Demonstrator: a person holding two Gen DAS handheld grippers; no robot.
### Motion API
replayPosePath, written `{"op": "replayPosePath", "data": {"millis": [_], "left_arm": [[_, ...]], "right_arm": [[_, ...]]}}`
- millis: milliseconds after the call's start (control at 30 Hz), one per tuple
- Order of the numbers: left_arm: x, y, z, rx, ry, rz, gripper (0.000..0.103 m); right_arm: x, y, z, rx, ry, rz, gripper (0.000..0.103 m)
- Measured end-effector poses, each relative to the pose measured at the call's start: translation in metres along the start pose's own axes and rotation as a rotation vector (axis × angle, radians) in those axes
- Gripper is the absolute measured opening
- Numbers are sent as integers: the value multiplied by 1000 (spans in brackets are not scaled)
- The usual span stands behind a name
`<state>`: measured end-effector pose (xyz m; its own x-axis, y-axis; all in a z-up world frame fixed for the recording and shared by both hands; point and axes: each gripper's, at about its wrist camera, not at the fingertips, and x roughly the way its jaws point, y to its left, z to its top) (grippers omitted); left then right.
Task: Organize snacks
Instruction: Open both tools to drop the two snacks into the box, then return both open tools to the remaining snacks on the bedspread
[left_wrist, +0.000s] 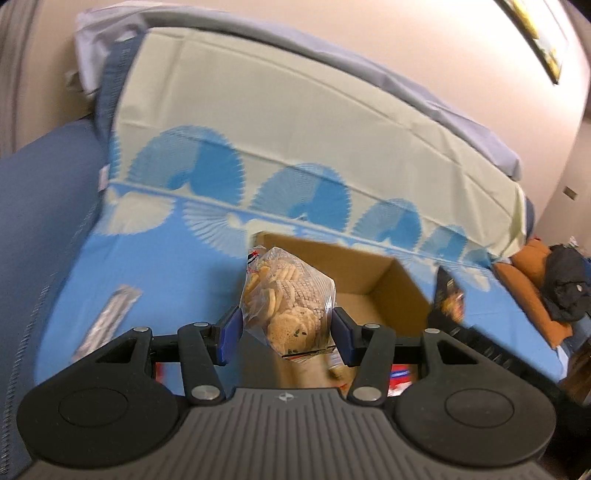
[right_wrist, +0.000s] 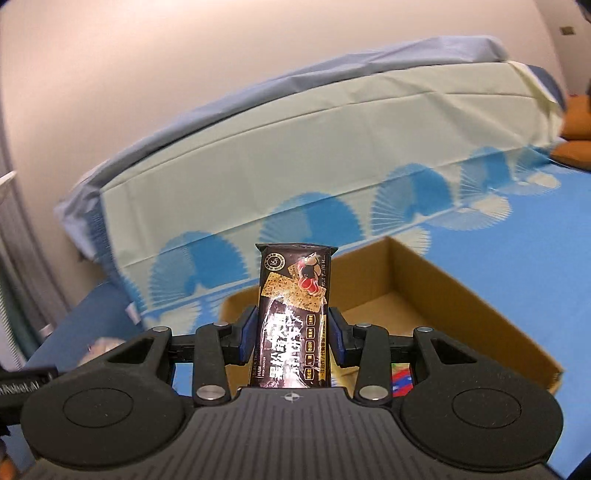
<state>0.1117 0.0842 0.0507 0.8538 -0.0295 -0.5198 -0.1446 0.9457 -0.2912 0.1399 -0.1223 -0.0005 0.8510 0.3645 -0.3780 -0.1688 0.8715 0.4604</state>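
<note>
A: L gripper (left_wrist: 287, 334)?
B: Pinched a clear cookie bag (left_wrist: 286, 297), held up in front of the cardboard box (left_wrist: 391, 280).
A: R gripper (right_wrist: 291, 334)?
B: Clamped a dark cracker pack (right_wrist: 293, 314) upright, box (right_wrist: 461, 314) just behind.

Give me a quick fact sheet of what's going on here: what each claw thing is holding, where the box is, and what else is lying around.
Left gripper: shut on a clear bag of round crackers
Right gripper: shut on a dark cracker packet, held upright
Cardboard box: open, on the blue patterned cloth, just beyond both grippers
Box contents: the floor that shows looks bare
Also on cloth: a silvery wrapped snack, left of the box
Picture quality: blurred
</note>
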Motion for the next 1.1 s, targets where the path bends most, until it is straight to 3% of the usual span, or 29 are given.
{"op": "replayPosePath", "data": {"millis": [200, 267, 333, 433, 567, 633, 700, 800, 933, 1100], "left_arm": [[21, -49, 22, 46, -33, -60, 58], [27, -63, 26, 69, -33, -72, 66], [27, -70, 25, 99, -47, -67, 75], [22, -68, 13, 124, -72, -55, 75], [8, -42, -11, 138, -90, -39, 63], [0, -21, -23, 131, -60, -38, 42], [-9, 1, -33, 136, -35, -33, 32], [-22, 37, -50, 184, -22, 13, 31], [-30, 83, -72, 352, -20, 90, 31], [-27, 138, -106, 401, 0, 179, 31]], "right_arm": [[-2, -18, 0, 29, -15, -44, 41], [-2, -22, 0, 34, -14, -51, 45], [-2, -24, -1, 38, -14, -75, 65], [-3, -25, -2, 34, -20, -98, 72], [0, -22, -5, 18, -9, -98, 73], [1, -19, -7, 1, -3, -95, 73], [1, -14, -11, -25, -2, -89, 73], [1, -3, -18, -78, 4, -65, 70], [0, 11, -31, -152, 15, -7, 47], [-7, 35, -49, -249, 18, 98, 42]]}}
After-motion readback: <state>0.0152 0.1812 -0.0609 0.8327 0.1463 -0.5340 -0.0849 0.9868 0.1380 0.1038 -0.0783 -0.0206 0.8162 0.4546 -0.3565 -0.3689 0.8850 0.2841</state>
